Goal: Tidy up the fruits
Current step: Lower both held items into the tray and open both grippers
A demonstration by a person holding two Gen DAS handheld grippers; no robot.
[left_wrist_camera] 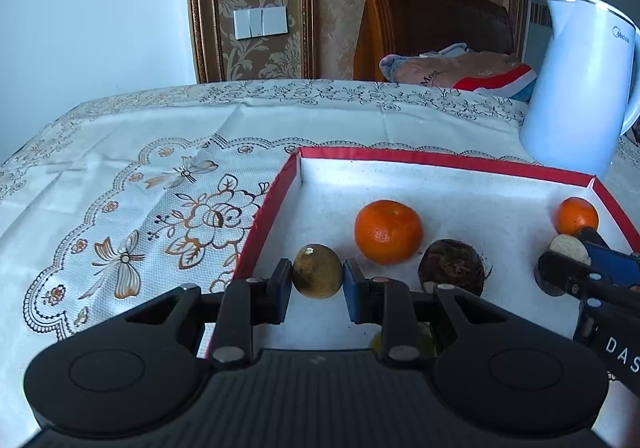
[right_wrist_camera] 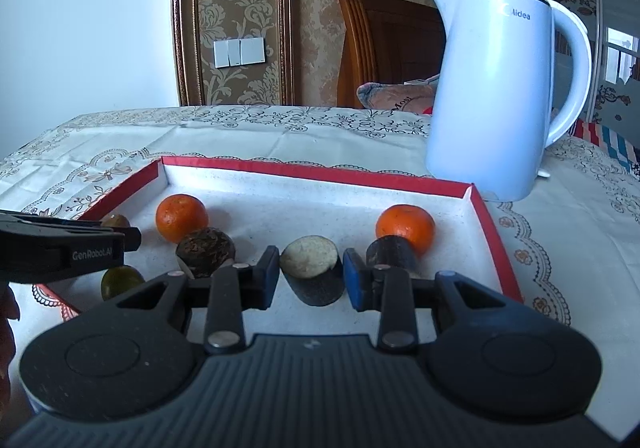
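Observation:
A red-rimmed white tray (left_wrist_camera: 440, 159) (right_wrist_camera: 312, 172) lies on the table. My left gripper (left_wrist_camera: 317, 276) is shut on a small round brown-green fruit (left_wrist_camera: 317, 266) over the tray's left side. Ahead of it sit an orange (left_wrist_camera: 388, 231), a dark brown chestnut-like fruit (left_wrist_camera: 452, 266) and a second orange (left_wrist_camera: 576, 215). My right gripper (right_wrist_camera: 311, 272) is shut on a short dark cane piece with a pale cut end (right_wrist_camera: 310, 258). Another dark cane piece (right_wrist_camera: 390, 250) stands before the right orange (right_wrist_camera: 406, 228). A green fruit (right_wrist_camera: 120, 280) lies at the tray's near left.
A white electric kettle (right_wrist_camera: 492, 96) (left_wrist_camera: 576, 88) stands just behind the tray's far right corner. The table carries an embroidered cloth (left_wrist_camera: 160, 208). Behind it are a wooden headboard (left_wrist_camera: 420, 16), a pillow and a papered wall. The left gripper's body (right_wrist_camera: 60, 248) crosses the right view's left edge.

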